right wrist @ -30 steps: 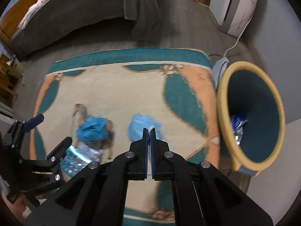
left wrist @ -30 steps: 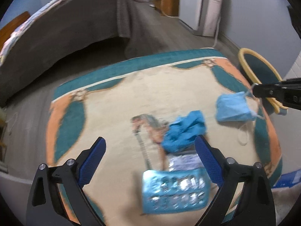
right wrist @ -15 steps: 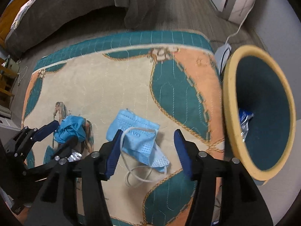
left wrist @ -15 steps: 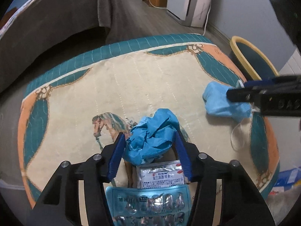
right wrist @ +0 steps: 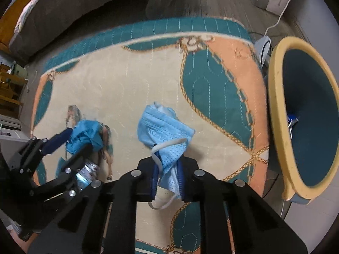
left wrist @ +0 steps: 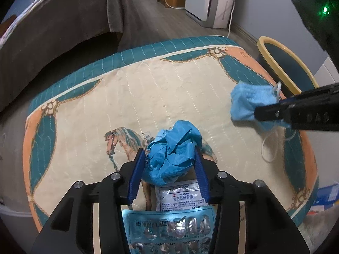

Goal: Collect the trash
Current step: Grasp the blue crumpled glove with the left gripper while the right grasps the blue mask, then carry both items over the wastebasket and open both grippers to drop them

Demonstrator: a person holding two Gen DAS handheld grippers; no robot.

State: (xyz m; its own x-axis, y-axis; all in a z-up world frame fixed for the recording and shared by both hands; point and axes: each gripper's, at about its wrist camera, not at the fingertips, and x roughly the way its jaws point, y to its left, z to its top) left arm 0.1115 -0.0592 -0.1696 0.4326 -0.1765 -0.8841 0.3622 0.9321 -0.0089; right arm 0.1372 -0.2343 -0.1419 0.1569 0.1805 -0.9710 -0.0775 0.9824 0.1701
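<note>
A crumpled blue glove (left wrist: 172, 150) lies on the rug, and my left gripper (left wrist: 169, 163) is shut on it; it also shows in the right wrist view (right wrist: 84, 135). My right gripper (right wrist: 168, 169) is shut on a light blue face mask (right wrist: 163, 129), which also shows in the left wrist view (left wrist: 250, 103) at the right. A white medicine sachet (left wrist: 180, 196) and a blue blister pack (left wrist: 169, 230) lie just below the glove. The yellow-rimmed bin (right wrist: 277, 114) stands right of the rug, with a wrapper inside.
The patterned rug (left wrist: 131, 97) with a horse picture covers the floor. A bed with a brown cover (left wrist: 53, 33) stands behind it. A white appliance (left wrist: 209, 2) and its cable are at the back right. A white power adapter (right wrist: 262, 44) lies near the bin.
Both grippers came down and closed: the left on the blue glove, the right on the face mask, which is now bunched up between its fingers.
</note>
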